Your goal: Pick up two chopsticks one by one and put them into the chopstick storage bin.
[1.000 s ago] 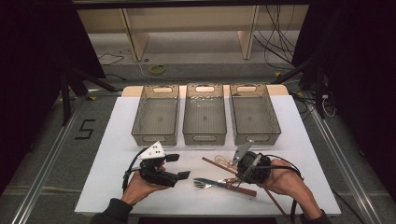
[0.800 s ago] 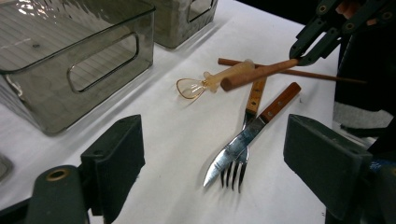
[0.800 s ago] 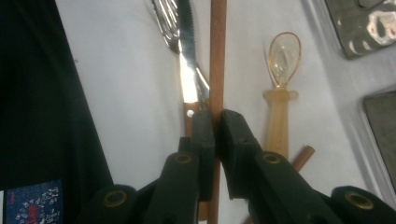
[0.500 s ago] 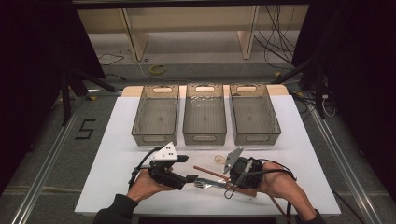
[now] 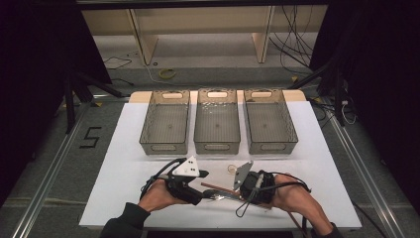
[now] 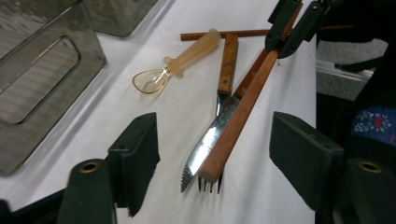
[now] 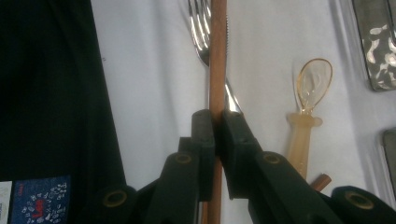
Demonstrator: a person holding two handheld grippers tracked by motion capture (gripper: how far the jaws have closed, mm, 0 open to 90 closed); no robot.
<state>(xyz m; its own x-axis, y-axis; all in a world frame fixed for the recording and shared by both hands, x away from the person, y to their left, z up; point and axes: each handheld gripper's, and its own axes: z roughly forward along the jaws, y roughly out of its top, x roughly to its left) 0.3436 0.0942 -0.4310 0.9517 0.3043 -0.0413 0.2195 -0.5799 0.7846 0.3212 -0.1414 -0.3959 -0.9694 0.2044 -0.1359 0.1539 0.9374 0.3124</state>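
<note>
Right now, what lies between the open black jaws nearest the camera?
In the left gripper view: a wooden chopstick's end, a serrated knife and fork tines.

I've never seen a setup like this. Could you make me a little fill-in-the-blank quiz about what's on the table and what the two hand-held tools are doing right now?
1. The right tool is shut on a wooden ____.
2. The left tool has its jaws ____, with nothing between them.
3. At the far side of the white table stand ____ see-through bins.
4. Beside the knife and fork lies an amber plastic ____.

Missing words: chopstick; open; three; spoon
</note>
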